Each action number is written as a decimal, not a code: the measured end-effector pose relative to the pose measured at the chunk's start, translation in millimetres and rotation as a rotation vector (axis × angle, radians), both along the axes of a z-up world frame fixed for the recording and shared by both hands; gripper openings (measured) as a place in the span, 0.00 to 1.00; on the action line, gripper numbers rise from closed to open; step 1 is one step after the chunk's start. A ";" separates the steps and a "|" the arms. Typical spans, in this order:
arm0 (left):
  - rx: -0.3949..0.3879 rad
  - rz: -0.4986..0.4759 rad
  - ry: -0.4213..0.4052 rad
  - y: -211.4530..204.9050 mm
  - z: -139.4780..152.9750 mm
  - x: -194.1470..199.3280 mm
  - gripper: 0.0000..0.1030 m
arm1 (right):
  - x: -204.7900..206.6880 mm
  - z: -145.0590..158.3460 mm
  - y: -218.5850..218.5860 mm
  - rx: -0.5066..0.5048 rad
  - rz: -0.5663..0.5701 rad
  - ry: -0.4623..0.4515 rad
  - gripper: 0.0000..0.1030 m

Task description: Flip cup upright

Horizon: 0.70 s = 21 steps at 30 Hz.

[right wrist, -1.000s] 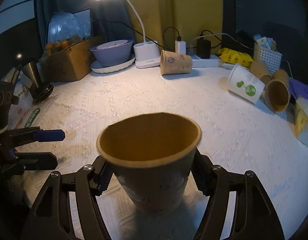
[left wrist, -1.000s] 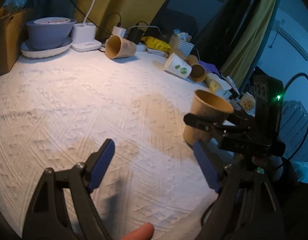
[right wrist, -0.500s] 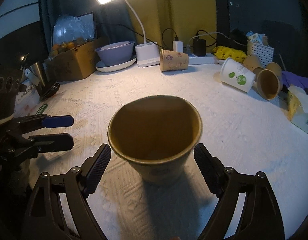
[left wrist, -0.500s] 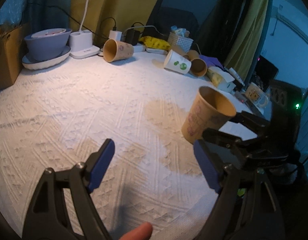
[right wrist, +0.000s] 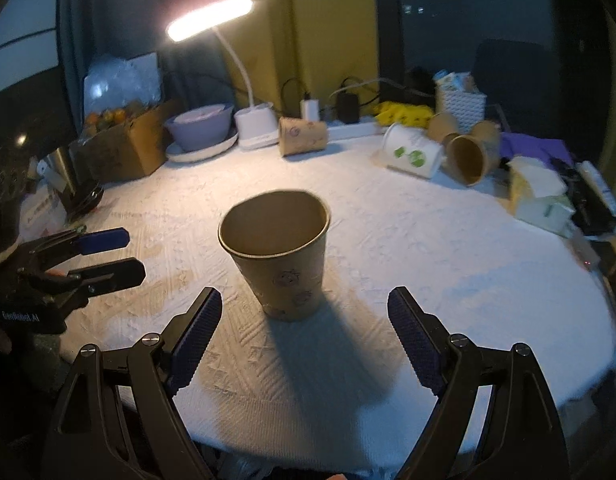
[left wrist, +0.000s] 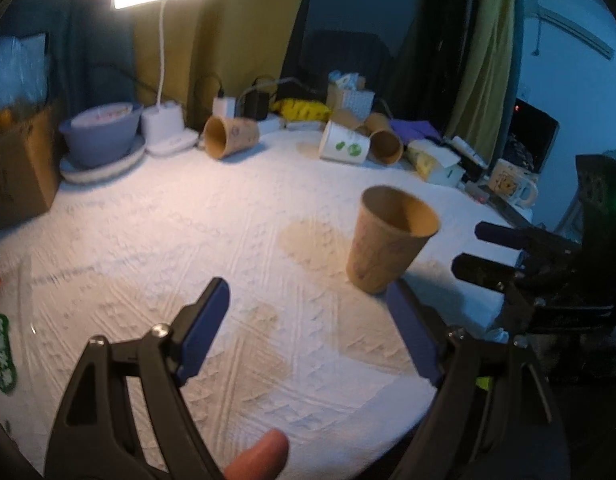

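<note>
The brown paper cup [right wrist: 277,252] now stands upright on the tabletop [right wrist: 448,264], free of the right gripper [right wrist: 304,334], which has pulled back from it; its fingers [right wrist: 196,332] are spread wide, no longer clasping the cup. The left gripper [left wrist: 308,328] hovers nearby, fingers spread around nothing.

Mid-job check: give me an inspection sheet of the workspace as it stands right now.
Surface: white textured cloth, tan stains.
Job's things: brown cup upright, mouth up, free-standing.
Clutter: three paper cups on their sides at the back: brown cup by lamp base, white cup with green print, open brown cup; purple bowl; cardboard box.
Grippers: right gripper open behind the cup; left gripper open, empty.
Cables: chargers plugged in at the back.
Surroundings: desk lamp lit, yellow curtain.
</note>
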State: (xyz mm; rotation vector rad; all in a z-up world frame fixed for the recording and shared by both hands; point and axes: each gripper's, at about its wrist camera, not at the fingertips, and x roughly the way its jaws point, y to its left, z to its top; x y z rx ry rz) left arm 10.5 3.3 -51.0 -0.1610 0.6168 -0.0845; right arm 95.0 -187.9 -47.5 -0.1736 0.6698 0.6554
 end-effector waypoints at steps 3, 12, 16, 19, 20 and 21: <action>-0.001 -0.016 -0.038 -7.4 15.1 -7.5 0.80 | -10.8 11.7 -5.8 0.011 -0.044 -0.027 0.85; 0.056 0.023 -0.158 -23.8 56.8 -29.5 0.80 | -42.3 56.5 -10.5 0.029 -0.085 -0.126 0.85; 0.105 0.062 -0.238 -29.1 76.7 -39.9 0.80 | -56.1 76.4 -17.2 0.047 -0.096 -0.173 0.85; 0.113 0.064 -0.277 -30.7 88.3 -45.6 0.80 | -63.8 89.2 -22.9 0.059 -0.102 -0.202 0.85; 0.114 0.062 -0.291 -33.0 93.4 -47.8 0.80 | -66.6 93.6 -24.9 0.063 -0.103 -0.212 0.85; 0.113 0.059 -0.302 -34.5 96.6 -48.7 0.80 | -68.7 97.4 -26.9 0.070 -0.101 -0.218 0.85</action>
